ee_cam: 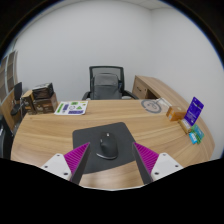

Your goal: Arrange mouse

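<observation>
A black mouse (108, 147) lies on a dark mouse mat (103, 135) at the near edge of the wooden desk (60, 135). My gripper (112, 160) is open, its purple-padded fingers (78, 158) spread wide at either side of the mouse. The mouse sits between and just ahead of the fingertips, with a clear gap to each pad. It rests on the mat on its own.
A black office chair (106, 82) stands behind the desk. A box (42, 99) and a leaflet (71, 107) lie at the far left. At the right are a purple card stand (193, 110), a small teal item (196, 136) and a round object (151, 105).
</observation>
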`<control>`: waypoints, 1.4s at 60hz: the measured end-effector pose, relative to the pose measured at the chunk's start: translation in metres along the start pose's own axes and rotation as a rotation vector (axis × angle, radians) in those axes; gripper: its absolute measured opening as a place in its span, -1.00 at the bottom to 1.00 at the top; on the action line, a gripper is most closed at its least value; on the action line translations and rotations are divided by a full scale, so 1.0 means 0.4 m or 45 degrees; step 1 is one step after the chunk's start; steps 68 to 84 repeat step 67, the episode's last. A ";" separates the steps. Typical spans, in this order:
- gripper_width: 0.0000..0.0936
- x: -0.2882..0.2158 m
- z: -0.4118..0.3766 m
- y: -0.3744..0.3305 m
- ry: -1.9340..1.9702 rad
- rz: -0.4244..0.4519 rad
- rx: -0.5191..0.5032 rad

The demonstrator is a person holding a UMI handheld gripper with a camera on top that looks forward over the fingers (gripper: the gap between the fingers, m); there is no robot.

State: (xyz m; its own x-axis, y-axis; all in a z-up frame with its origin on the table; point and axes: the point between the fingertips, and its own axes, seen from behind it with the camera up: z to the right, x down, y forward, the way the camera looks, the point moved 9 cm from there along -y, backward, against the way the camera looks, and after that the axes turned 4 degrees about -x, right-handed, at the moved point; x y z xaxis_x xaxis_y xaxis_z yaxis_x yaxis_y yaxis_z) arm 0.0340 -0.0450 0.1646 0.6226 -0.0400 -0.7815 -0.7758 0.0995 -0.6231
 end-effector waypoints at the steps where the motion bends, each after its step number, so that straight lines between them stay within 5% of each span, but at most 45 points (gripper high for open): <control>1: 0.85 -0.001 -0.003 -0.034 -0.009 0.007 -0.013; 20: 0.84 0.146 -0.004 -0.609 0.020 -0.017 -0.123; 36: 0.84 0.332 0.044 -0.897 0.037 -0.074 -0.136; 84: 0.84 0.397 0.067 -1.033 -0.035 -0.005 -0.157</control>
